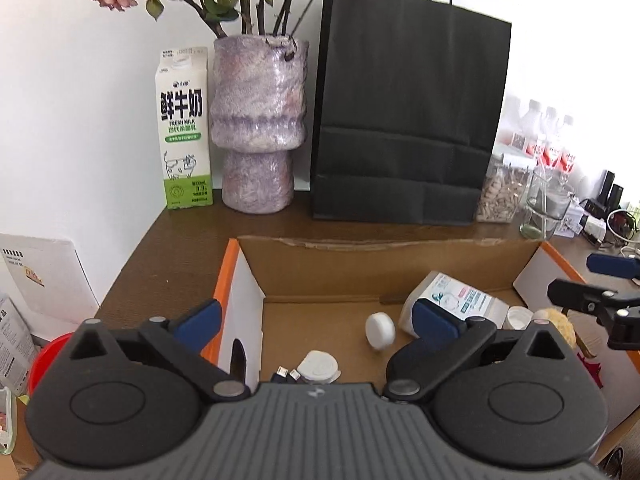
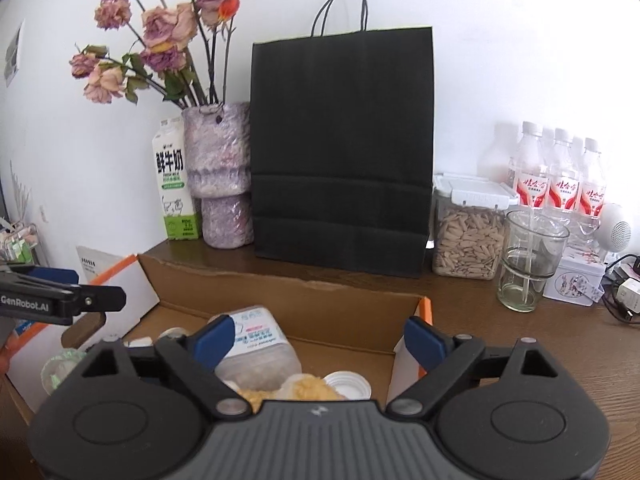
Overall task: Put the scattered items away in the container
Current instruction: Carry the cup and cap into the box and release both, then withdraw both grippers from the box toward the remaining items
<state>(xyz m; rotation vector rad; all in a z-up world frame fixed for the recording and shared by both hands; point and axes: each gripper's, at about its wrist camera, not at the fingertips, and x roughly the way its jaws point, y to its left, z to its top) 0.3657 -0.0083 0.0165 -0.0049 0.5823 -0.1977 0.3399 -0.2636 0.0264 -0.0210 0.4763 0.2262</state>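
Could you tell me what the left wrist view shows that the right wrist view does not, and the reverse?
Only the left wrist view shows the small round white cap on the box floor and a red object outside the box. Only the right shows the white lid of the clear seed jar and a white round speaker. Both show the open cardboard box, black paper bag and milk carton.

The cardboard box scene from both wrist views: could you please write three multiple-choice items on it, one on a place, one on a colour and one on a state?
1. Where does the milk carton stand?
A. left of the vase
B. inside the cardboard box
C. right of the paper bag

2. What colour is the paper bag?
A. white
B. black
C. red

3. How are the right gripper jaws?
A. shut on a bottle
B. shut, empty
C. open

Answers: 1 A, it is beside the vase at the wall; 2 B, black in both views; 3 C, its blue pads stand wide apart over the box.
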